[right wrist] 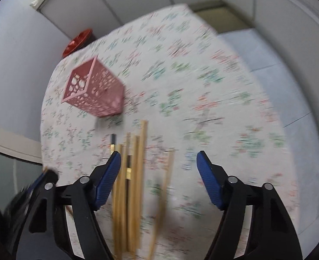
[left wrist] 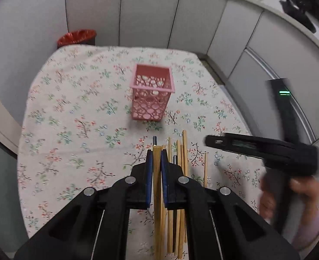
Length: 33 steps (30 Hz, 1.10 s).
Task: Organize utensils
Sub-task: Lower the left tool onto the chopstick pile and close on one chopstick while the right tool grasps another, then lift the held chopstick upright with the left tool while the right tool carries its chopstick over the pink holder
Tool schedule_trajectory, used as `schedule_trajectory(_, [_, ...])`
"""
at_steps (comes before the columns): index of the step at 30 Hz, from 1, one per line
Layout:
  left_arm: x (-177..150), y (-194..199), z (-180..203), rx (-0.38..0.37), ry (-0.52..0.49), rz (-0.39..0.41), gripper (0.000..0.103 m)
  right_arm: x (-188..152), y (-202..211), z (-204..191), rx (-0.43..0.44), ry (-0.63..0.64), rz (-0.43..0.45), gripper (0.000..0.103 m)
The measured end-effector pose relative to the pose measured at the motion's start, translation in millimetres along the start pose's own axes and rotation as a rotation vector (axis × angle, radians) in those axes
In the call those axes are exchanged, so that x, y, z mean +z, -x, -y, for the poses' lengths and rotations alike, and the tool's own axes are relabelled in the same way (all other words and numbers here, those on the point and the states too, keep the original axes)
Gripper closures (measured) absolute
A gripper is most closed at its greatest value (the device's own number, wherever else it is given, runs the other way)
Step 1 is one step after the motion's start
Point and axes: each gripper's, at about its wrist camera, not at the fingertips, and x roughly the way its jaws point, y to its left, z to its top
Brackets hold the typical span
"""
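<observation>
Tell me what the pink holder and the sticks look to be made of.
Pink holder: likely moulded plastic, matte, uniform colour, walls pierced with round cut-outs. Chopsticks: likely bamboo or wood, tan, unglossy; one is clamped in the left gripper. Dark-tipped ones: material unclear.

Floral-clothed table (left wrist: 73, 112) bears pink basket (left wrist: 152, 93) (upright), chopsticks (left wrist: 182, 151).
</observation>
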Motion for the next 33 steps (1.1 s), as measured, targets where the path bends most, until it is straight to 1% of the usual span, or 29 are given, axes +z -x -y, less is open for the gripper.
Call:
schedule_trajectory(1, [0, 10, -4, -0.005, 0.005, 0.024, 0.096, 5, -13, -5, -0.010, 0.004, -0.026, 0.057])
schedule_trajectory(2, [0, 14, -10, -0.014, 0.012, 0.037, 0.096, 8, -23, -9, -0.025, 0.001, -0.041, 0.060])
schedule_trajectory(5, [-1, 25, -18, -0.016, 0.018, 0.061, 0.096, 15, -43, -12, -0.051, -0.015, -0.048, 0.063])
schedule_trajectory(8, [2, 29, -23, -0.020, 0.015, 0.073, 0.096, 21, -57, -19, -0.043, -0.010, -0.069, 0.069])
schedule_trajectory(11, [2, 31, -26, -0.026, 0.021, 0.078, 0.096, 24, -66, -28, -0.043, -0.004, -0.072, 0.074])
schedule_trajectory(12, [2, 33, -27, -0.027, 0.025, 0.079, 0.096, 25, -68, -29, -0.045, -0.002, -0.075, 0.077])
schedule_trajectory(13, [2, 33, -29, -0.026, 0.030, 0.081, 0.096, 26, -73, -31, -0.040, -0.002, -0.078, 0.082])
schedule_trajectory(15, [2, 37, -31, -0.023, 0.031, 0.087, 0.096, 26, -84, -31, -0.044, -0.010, -0.108, 0.087])
schedule_trajectory(16, [2, 38, -32, -0.019, 0.031, 0.091, 0.096, 27, -84, -31, -0.048, -0.019, -0.080, 0.090])
schedule_trajectory(17, [2, 40, -32, -0.020, 0.034, 0.095, 0.096, 26, -84, -31, -0.049, -0.023, -0.078, 0.090])
schedule_trajectory(18, [2, 42, -33, -0.022, 0.037, 0.096, 0.096, 26, -83, -31, -0.036, -0.026, -0.067, 0.095])
schedule_trajectory(20, [2, 44, -35, -0.026, 0.042, 0.098, 0.096, 26, -83, -30, -0.017, -0.035, -0.063, 0.096])
schedule_trajectory(22, [1, 45, -35, -0.024, 0.045, 0.101, 0.096, 25, -80, -27, -0.009, -0.040, -0.047, 0.097])
schedule_trajectory(25, [1, 48, -38, -0.026, 0.052, 0.105, 0.096, 18, -64, -23, 0.010, -0.040, 0.022, 0.097])
schedule_trajectory(27, [0, 51, -38, -0.031, 0.055, 0.111, 0.096, 11, -46, -20, 0.034, -0.030, 0.068, 0.097])
schedule_trajectory(33, [-3, 72, -30, -0.038, 0.051, 0.154, 0.096, -16, 20, -19, 0.054, 0.042, 0.206, 0.097])
